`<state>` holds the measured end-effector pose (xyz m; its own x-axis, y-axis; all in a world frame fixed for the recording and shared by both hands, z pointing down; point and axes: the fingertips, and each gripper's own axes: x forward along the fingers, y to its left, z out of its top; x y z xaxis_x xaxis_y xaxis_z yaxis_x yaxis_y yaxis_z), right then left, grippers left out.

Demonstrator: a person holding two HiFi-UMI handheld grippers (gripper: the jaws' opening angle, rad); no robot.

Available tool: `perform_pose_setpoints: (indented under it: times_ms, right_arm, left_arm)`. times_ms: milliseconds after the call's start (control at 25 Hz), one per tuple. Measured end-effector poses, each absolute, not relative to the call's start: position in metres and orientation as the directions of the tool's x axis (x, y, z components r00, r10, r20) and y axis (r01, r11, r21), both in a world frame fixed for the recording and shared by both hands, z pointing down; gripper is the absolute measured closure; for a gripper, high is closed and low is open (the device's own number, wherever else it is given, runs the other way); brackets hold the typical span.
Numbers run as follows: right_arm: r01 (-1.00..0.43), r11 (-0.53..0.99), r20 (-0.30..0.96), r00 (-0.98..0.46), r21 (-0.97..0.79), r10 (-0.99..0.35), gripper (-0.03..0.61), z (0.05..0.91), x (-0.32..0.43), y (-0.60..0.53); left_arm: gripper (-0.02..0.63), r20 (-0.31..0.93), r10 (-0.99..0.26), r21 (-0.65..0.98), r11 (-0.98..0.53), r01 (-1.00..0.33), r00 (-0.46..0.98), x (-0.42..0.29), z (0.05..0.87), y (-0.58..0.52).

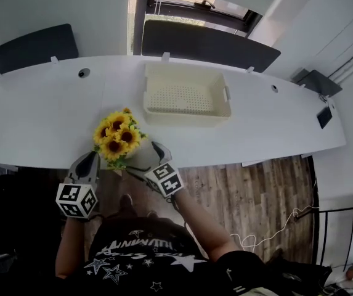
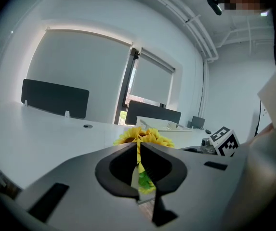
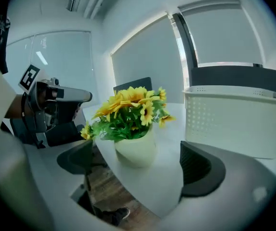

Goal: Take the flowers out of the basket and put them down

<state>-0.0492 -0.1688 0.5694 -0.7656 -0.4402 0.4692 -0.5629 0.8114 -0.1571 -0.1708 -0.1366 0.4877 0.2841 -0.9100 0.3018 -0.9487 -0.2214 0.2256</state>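
White desk (image 1: 40,116), front edge: flowers (image 1: 117,134) are gripped from the left.
Left gripper (image 2: 138,149), tilted slightly down, is pinched nearly closed on a petal; right gripper (image 3: 138,165) is held wide apart, pot (image 3: 135,150) just ahead.

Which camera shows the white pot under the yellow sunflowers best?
Right gripper view: the small white pot sits plainly visible below the yellow sunflowers. The head view mostly hides it under blooms; the left gripper view shows only petals.

One basket (image 1: 187,118), one bunch of flowers (image 1: 117,134)
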Motion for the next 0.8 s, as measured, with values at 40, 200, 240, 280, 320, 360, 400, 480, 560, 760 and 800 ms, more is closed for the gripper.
perform_pose_setpoints:
  times_ms: [40, 200, 240, 280, 320, 360, 400, 480, 560, 760, 800]
  right_arm:
    - [-0.564, 0.812, 0.46, -0.767, -0.149, -0.448, 0.025, 0.569, -0.043, -0.167]
    - [-0.551, 0.819, 0.445, -0.781, -0.162, -0.438, 0.025, 0.559, -0.024, -0.146]
    - [-0.548, 0.82, 0.44, -0.785, -0.164, -0.436, 0.025, 0.557, -0.02, -0.14]
    - [-0.546, 0.821, 0.431, -0.789, -0.167, -0.437, 0.025, 0.554, -0.016, -0.135]
    - [-0.544, 0.821, 0.42, -0.794, -0.17, -0.439, 0.025, 0.552, -0.013, -0.13]
    - [-0.544, 0.821, 0.41, -0.798, -0.173, -0.443, 0.025, 0.549, -0.011, -0.126]
    - [-0.546, 0.82, 0.4, -0.799, -0.17, -0.449, 0.026, 0.546, -0.008, -0.123]
    - [-0.554, 0.819, 0.377, -0.797, -0.149, -0.471, 0.031, 0.538, -0.004, -0.118]
    - [-0.561, 0.816, 0.355, -0.798, -0.14, -0.487, 0.037, 0.533, -0.001, -0.112]
    - [-0.561, 0.81, 0.358, -0.801, -0.171, -0.48, 0.048, 0.541, 0.01, -0.085]
    - [-0.563, 0.808, 0.358, -0.8, -0.172, -0.482, 0.057, 0.54, 0.013, -0.081]
  left_arm:
    - [0.584, 0.299, -0.912, 0.224, -0.221, -0.949, 0.282, -0.166, 0.485, -0.132]
    - [0.584, 0.285, -0.919, 0.214, -0.217, -0.953, 0.273, -0.149, 0.473, -0.114]
    - [0.584, 0.281, -0.921, 0.206, -0.216, -0.954, 0.269, -0.144, 0.469, -0.109]
    - [0.584, 0.279, -0.923, 0.194, -0.216, -0.957, 0.265, -0.14, 0.465, -0.104]
    - [0.584, 0.276, -0.925, 0.179, -0.216, -0.96, 0.26, -0.136, 0.462, -0.1]
    - [0.584, 0.271, -0.928, 0.166, -0.217, -0.962, 0.256, -0.132, 0.459, -0.096]
    - [0.584, 0.265, -0.931, 0.158, -0.217, -0.963, 0.253, -0.129, 0.457, -0.092]
    - [0.584, 0.249, -0.935, 0.163, -0.217, -0.963, 0.252, -0.123, 0.454, -0.083]
    - [0.584, 0.241, -0.937, 0.178, -0.215, -0.96, 0.254, -0.118, 0.455, -0.074]
    - [0.584, 0.257, -0.928, 0.181, -0.229, -0.957, 0.271, -0.105, 0.471, -0.05]
    - [0.584, 0.258, -0.926, 0.18, -0.234, -0.955, 0.275, -0.103, 0.472, -0.048]
